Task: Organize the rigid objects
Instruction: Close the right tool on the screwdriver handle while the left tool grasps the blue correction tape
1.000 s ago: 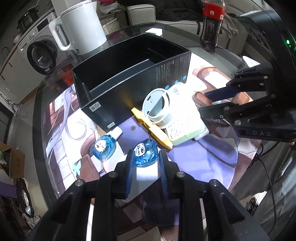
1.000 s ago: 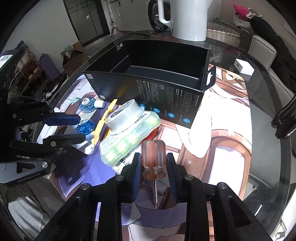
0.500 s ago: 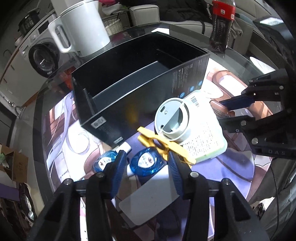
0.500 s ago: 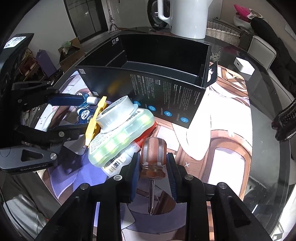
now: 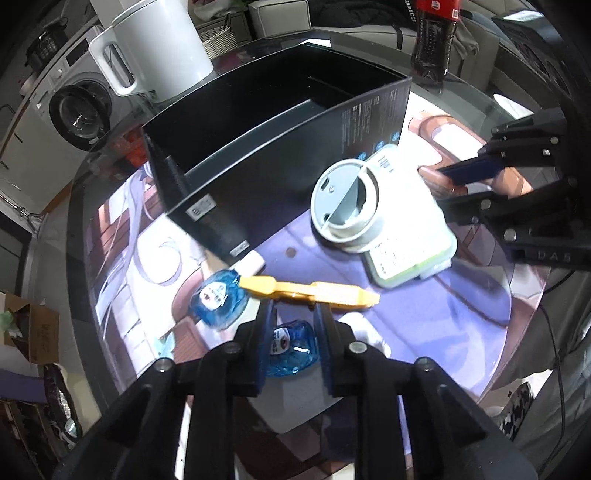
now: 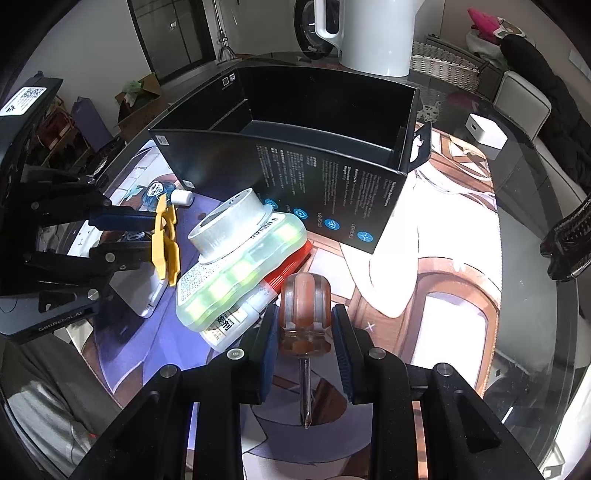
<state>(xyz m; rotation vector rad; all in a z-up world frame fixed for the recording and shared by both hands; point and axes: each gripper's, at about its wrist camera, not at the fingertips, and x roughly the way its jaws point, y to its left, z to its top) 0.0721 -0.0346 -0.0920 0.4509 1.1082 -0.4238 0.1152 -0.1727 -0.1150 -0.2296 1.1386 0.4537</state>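
Table (image 6: pixel 535 206): dark glass, glossy, reflective. Mat (image 6: pixel 424 280): smooth printed surface, probably rubber or cloth. Box (image 6: pixel 332 184): matt black cardboard with printed text. Screwdriver (image 6: pixel 304 314): translucent amber plastic handle, bright metal shaft. Yellow tool (image 5: pixel 310 291): matt plastic. Blue bottles (image 5: pixel 218 297): clear glossy plastic. Kettle (image 5: pixel 155 40): smooth white plastic.

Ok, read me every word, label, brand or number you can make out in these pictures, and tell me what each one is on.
"GenRobot.AI": body of the left gripper.
"DAS": body of the right gripper; more letters cut off.
White print and blue icons on the black box: too small to read.
Print on the green-edged white case: too small.
Labels on the blue bottles: blurred.
Red label on the cola bottle: unreadable.
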